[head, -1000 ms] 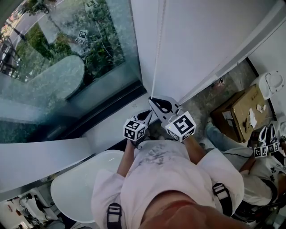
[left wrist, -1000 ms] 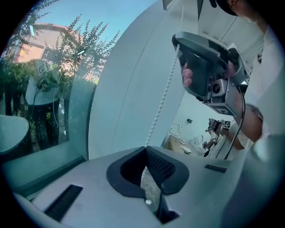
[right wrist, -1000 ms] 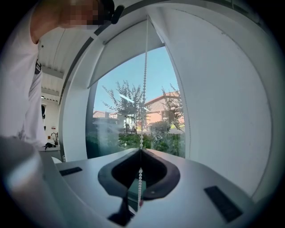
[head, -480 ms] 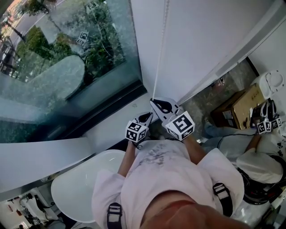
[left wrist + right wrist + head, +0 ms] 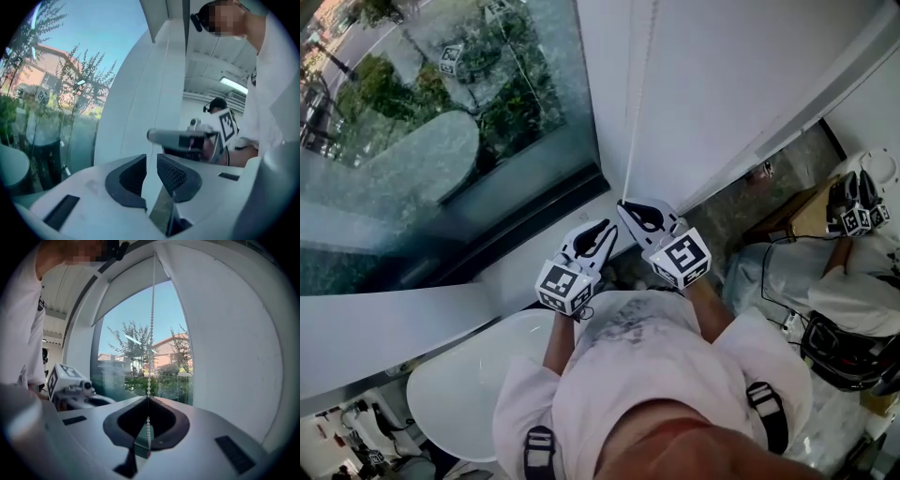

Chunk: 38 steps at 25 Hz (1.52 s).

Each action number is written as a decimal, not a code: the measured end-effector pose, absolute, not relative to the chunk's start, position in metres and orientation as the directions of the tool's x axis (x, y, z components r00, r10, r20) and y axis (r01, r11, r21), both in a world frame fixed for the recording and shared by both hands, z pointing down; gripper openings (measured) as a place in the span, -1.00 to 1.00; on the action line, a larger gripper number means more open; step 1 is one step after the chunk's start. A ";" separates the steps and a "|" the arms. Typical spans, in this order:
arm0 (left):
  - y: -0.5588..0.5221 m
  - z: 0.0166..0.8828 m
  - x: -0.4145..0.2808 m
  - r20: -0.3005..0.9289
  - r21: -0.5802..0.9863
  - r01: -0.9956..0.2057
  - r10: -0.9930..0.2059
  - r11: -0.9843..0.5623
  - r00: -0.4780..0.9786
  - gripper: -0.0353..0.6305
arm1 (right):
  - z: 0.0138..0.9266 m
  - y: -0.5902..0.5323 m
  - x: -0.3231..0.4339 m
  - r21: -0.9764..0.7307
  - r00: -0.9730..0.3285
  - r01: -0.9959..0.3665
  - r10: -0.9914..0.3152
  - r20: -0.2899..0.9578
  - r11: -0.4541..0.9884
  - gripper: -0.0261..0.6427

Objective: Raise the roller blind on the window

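A white bead chain (image 5: 636, 103) hangs down beside the window frame. My right gripper (image 5: 624, 204) is shut on its lower part, and the beads run through the closed jaws (image 5: 148, 427) and up to the blind (image 5: 129, 289), which covers the top of the window. My left gripper (image 5: 605, 232) sits just left of the right one, apart from the chain. Its jaws (image 5: 151, 165) have just been opening, and they stand open with only the white frame behind the gap. Each gripper shows in the other's view: the right gripper (image 5: 187, 139), the left gripper (image 5: 70, 386).
The window glass (image 5: 441, 122) fills the upper left, with trees outside. A round white table (image 5: 459, 394) stands below my left arm. At the right, another person (image 5: 853, 300) holds grippers (image 5: 860, 217) beside a cardboard box (image 5: 802, 217).
My left gripper let go of the chain, opened, and rose toward the camera, now left of the right gripper. The right gripper stayed shut on the chain. The person at right moved.
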State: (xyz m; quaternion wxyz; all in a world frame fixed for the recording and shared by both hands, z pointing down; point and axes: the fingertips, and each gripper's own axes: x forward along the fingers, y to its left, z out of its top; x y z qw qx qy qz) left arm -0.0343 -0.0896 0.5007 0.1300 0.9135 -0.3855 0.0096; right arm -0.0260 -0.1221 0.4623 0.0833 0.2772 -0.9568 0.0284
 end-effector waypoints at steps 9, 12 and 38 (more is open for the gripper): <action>-0.116 0.325 -0.032 -0.122 0.041 -0.673 -0.672 -0.739 0.730 -0.68 | 0.462 -0.122 -0.027 -0.002 -0.835 -0.530 -0.521 0.177 0.848 -0.74; -0.124 0.292 -0.021 -0.163 0.004 -0.659 -0.650 -0.753 0.742 -0.66 | 0.461 -0.121 -0.027 0.000 -0.836 -0.528 -0.520 0.176 0.849 -0.74; -0.128 0.333 -0.017 -0.102 0.053 -0.702 -0.704 -0.710 0.703 -0.87 | 0.521 -0.115 -0.035 -0.017 -0.814 -0.518 -0.487 0.317 0.855 -0.74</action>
